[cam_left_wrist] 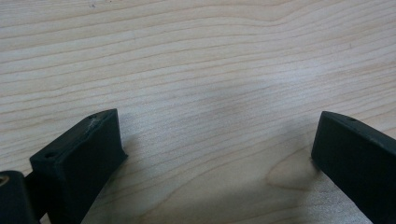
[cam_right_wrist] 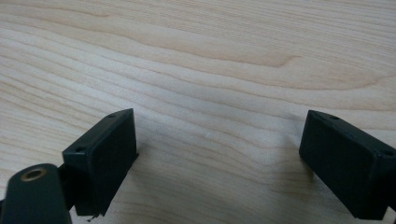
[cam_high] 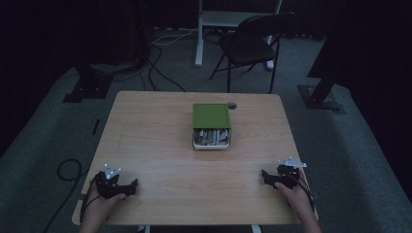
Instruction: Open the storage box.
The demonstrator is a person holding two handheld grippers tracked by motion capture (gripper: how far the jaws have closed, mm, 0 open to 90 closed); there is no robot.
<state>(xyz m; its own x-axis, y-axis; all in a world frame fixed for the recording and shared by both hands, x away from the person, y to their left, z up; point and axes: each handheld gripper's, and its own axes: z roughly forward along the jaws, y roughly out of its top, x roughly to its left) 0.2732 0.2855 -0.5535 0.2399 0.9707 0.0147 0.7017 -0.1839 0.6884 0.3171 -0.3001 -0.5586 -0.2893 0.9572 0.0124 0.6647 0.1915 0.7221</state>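
A white box [cam_high: 212, 140] with a green lid [cam_high: 211, 115] slid partly back stands near the middle of the wooden table [cam_high: 160, 145]; several small items lie in its uncovered front part. My left gripper [cam_high: 132, 187] rests on the table near the front left corner, held by a hand. My right gripper [cam_high: 265, 175] rests near the front right corner in the other hand. In the left gripper view the left gripper [cam_left_wrist: 217, 140] stands open over bare wood. In the right gripper view the right gripper [cam_right_wrist: 219, 137] is open too, with nothing between its jaws.
A dark folding chair [cam_high: 252, 43] and a white table leg [cam_high: 198, 34] stand beyond the far edge. Cables [cam_high: 160, 68] run over the grey floor. A small round hole [cam_high: 232, 105] sits in the tabletop behind the box. Dark stand bases [cam_high: 320, 97] flank the table.
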